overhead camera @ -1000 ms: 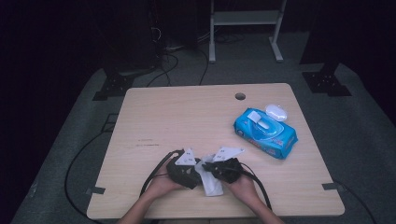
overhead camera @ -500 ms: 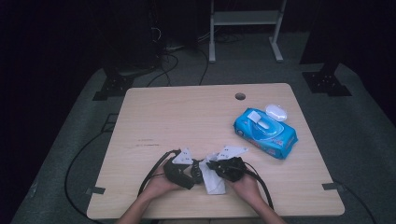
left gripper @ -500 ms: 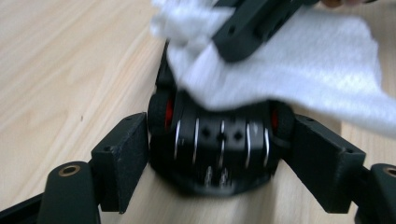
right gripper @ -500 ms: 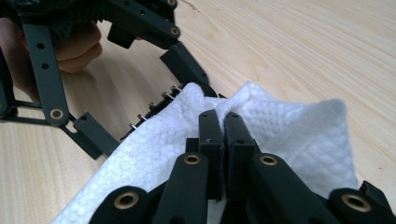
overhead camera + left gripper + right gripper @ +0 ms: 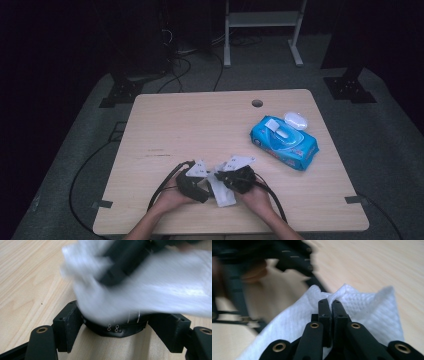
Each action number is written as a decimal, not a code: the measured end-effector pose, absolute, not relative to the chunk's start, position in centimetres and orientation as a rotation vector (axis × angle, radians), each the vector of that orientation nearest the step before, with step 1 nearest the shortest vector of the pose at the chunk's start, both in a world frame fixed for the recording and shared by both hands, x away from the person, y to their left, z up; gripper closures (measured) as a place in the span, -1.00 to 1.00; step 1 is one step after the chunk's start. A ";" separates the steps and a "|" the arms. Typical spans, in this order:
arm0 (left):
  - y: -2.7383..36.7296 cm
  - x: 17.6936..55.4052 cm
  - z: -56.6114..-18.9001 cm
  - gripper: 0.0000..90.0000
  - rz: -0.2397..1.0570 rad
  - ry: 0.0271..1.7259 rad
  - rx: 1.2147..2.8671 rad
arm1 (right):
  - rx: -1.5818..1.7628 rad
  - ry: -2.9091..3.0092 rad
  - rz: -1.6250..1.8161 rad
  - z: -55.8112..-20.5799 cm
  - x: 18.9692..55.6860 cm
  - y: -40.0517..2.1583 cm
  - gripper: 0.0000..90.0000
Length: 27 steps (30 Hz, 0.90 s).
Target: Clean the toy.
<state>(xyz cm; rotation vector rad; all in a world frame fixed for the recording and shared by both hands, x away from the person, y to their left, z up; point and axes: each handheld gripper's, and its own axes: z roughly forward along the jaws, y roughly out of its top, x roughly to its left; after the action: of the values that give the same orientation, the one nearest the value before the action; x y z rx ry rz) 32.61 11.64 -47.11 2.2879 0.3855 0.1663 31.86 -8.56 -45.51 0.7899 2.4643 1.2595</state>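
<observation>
White wipe (image 5: 362, 312) is pinched in the closed right gripper (image 5: 331, 303); left gripper (image 5: 115, 325) gapes wide.

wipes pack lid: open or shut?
Open. The wipes pack by the table's right edge has its white flap swung back off the top.

Count, high view:
- Table (image 5: 165, 120): one, light wood, one round hole (image 5: 257, 103) near far edge.
- Grippers: two, left gripper (image 5: 199, 181) and right gripper (image 5: 231, 178), one per hand.
- Hands: two.
- White wipe (image 5: 220, 191): one loose sheet between grippers.
- Blue wipes pack (image 5: 285, 142): one, one white flip lid (image 5: 296, 120).
- Cables trailing from grippers: two.
- Tape strips on near table edge: two.
</observation>
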 end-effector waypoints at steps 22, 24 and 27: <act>11.4 32.4 -47.2 -0.41 0.196 0.382 2.303 | 0.755 2.457 1.193 -45.4 32.0 -7.1 0.93; 11.4 32.4 -47.3 -0.40 0.199 0.383 2.299 | 0.754 2.462 1.188 -45.4 32.3 -7.1 0.93; 11.4 32.4 -47.3 -0.40 0.199 0.379 2.299 | 0.810 2.428 1.170 -45.2 32.8 -8.1 0.93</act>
<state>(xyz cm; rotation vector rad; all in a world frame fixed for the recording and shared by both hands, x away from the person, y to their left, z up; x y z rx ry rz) 32.41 11.39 -47.26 2.2991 0.3791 0.1991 32.80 -8.07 -45.19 0.8096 2.4282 1.1696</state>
